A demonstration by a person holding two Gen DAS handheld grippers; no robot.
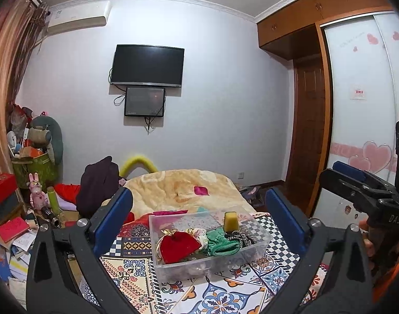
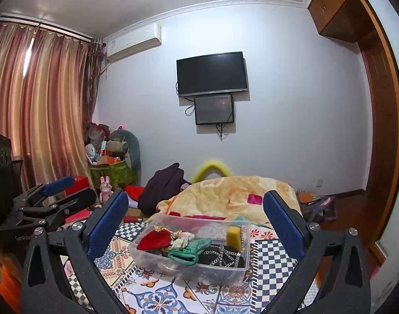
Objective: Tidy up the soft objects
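Bin: clear plastic bin (image 1: 157, 238) on the patterned bedspread (image 1: 136, 269) of the bed.
Contents: red velvet pouch (image 1: 178, 244), green knitted piece (image 1: 220, 243), black chain-trimmed item (image 2: 223, 255), upright yellow sponge (image 1: 231, 221); lower layers hard to make out.
Left tool (image 1: 199, 218): blue ribbed pads spread wide, holding nothing.
Right tool (image 2: 195, 217): likewise spread, holding nothing.
Views: striped curtains (image 2: 42, 104) show fully only from the right wrist; heart-decorated wardrobe door (image 1: 361, 130) only from the left.

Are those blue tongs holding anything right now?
No. Both the left tongs and right tongs are wide open and empty; the soft things lie in the plastic box.
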